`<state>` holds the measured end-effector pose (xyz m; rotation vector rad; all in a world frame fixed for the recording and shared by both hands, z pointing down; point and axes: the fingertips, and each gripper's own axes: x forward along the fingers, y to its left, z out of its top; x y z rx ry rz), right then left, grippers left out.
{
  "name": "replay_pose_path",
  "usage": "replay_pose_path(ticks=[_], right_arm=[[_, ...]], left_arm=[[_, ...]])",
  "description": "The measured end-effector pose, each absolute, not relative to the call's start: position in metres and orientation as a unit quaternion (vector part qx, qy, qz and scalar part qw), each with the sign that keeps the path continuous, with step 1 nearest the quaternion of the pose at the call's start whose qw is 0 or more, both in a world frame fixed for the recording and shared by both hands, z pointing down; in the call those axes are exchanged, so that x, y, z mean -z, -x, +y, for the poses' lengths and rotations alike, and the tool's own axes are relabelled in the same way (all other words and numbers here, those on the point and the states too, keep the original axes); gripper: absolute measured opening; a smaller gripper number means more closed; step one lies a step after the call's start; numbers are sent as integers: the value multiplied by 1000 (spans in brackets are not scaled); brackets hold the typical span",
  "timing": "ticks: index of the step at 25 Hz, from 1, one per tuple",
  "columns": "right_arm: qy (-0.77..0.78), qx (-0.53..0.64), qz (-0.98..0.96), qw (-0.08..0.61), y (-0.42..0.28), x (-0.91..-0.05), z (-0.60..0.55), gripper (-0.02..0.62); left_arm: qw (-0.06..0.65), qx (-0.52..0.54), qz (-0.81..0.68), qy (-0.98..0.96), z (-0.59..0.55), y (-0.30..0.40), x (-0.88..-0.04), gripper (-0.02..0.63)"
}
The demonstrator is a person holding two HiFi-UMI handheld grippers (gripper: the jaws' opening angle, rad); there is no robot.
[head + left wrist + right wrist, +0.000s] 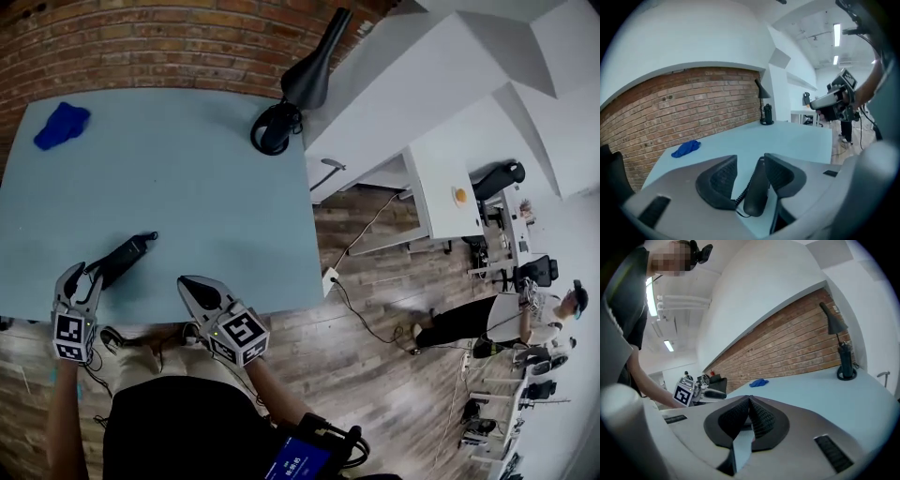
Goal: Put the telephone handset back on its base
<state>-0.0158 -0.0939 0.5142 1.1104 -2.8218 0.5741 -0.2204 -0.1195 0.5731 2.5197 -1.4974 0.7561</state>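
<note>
Handset [127,255] lies at near edge of tabletop [197,197], one end between parted jaws of left claw [82,278], gap at one pad. Right claw [202,292] closed, empty, alongside. Open surface beyond, up to cloth [62,125] and lamp [286,103].

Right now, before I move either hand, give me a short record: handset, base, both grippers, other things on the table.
handset: black, near front-left edge of the table, one end between the jaws of the left gripper
base: not in view
left gripper: open, gap beside handset
right gripper: shut, empty
also on table: blue cloth, black lamp, far side
</note>
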Motion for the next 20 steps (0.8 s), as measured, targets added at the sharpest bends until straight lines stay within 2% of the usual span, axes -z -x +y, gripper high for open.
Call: replay_pose_path(ticks=[2,4,6,8,15,20], right_arm=[[-335,-161,-928,25,40,-497,-107,18],[-316,-133,-939,16,60,-473,-119,18],[-301,-101,-948,-2,77,-443,-129,18],[-292,-68,-954,-23,90,-411,-135,18],[-269,23,-958,-96,118,-283,-135,18],[-251,63,-958,-122,124,-232,-122,18]], left_arm=[[44,-214,-508,-833,-128,225,-544,212],[25,-180,-521,-834,-138,230,-511,182],[-2,-146,-531,-834,-147,233,-473,142],[-33,-116,-538,-834,-153,234,-432,74],[-142,-22,-506,-851,-150,216,-302,31],[-196,15,-468,-862,-135,188,-250,29]])
